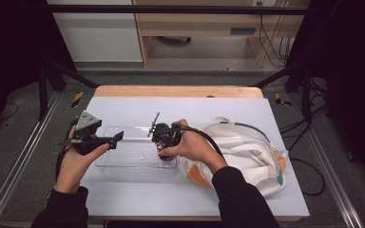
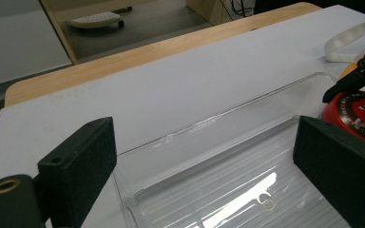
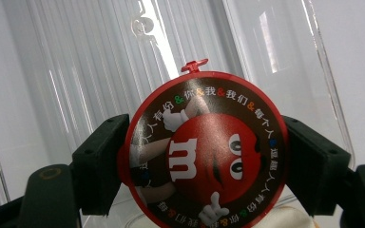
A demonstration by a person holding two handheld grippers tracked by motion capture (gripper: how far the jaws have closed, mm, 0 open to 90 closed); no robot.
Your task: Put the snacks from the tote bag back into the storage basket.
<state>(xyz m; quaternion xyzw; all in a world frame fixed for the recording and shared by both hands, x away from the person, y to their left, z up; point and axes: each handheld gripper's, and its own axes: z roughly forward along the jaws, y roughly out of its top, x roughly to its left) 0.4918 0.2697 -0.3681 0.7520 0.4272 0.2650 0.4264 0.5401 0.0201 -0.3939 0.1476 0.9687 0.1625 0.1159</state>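
While the right gripper (image 3: 204, 156) has its jaws clamped on either side of a round red candy tin (image 3: 203, 149), it holds that tin over the right end of a clear plastic tray (image 1: 123, 161) on the white table (image 1: 138, 107). Its lid, with a red cartoon candy face, faces the right gripper view. At the tray's left end, the left gripper (image 2: 204, 161) hovers with jaws spread wide and nothing between them. Just right of the tray lies a white cloth bag (image 1: 252, 147).
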